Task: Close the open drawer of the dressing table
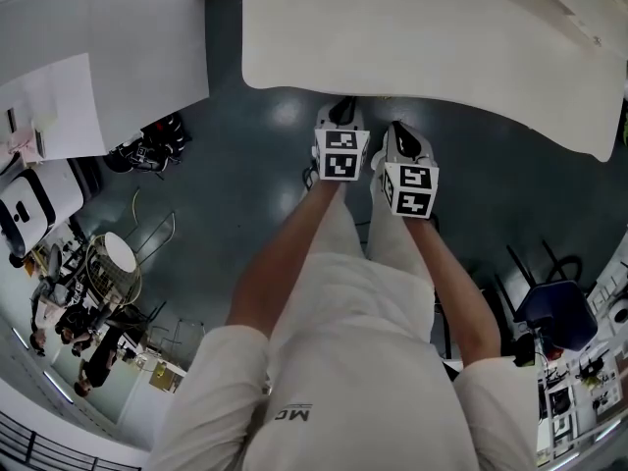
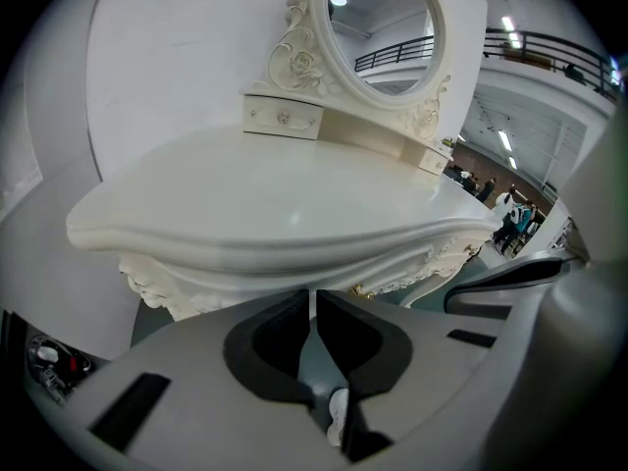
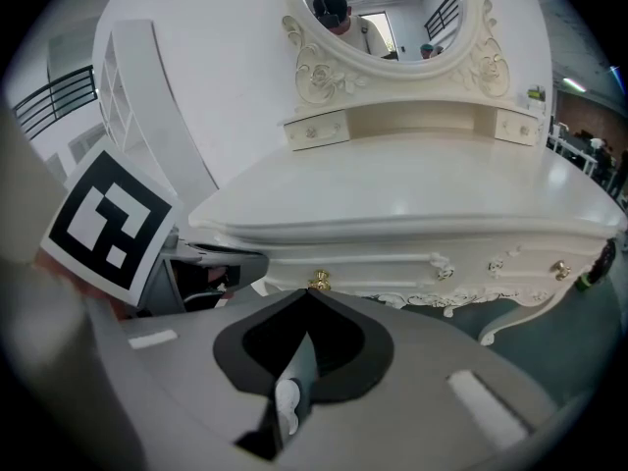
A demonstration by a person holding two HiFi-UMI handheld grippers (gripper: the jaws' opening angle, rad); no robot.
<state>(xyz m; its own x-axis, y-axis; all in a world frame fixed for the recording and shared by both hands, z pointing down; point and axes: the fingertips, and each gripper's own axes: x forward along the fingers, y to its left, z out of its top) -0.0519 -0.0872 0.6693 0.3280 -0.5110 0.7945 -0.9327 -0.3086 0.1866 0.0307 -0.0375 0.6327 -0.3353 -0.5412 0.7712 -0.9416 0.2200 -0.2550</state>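
Here the left gripper (image 2: 312, 302) and right gripper (image 3: 306, 297) hover just before the ornate white wooden dressing table (image 1: 422, 37). Each one's jaws are clenched together, empty.

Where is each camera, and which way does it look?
Head view: on the person's head, looking down at the white dressing table's top, both arms, the left gripper and right gripper.
Left gripper view: on that gripper, facing the table and oval mirror past shut jaws.
Right gripper view: on that gripper, facing the table's gold knob past shut jaws; left gripper's marker cube shows.
Both gripper views share the mirror.
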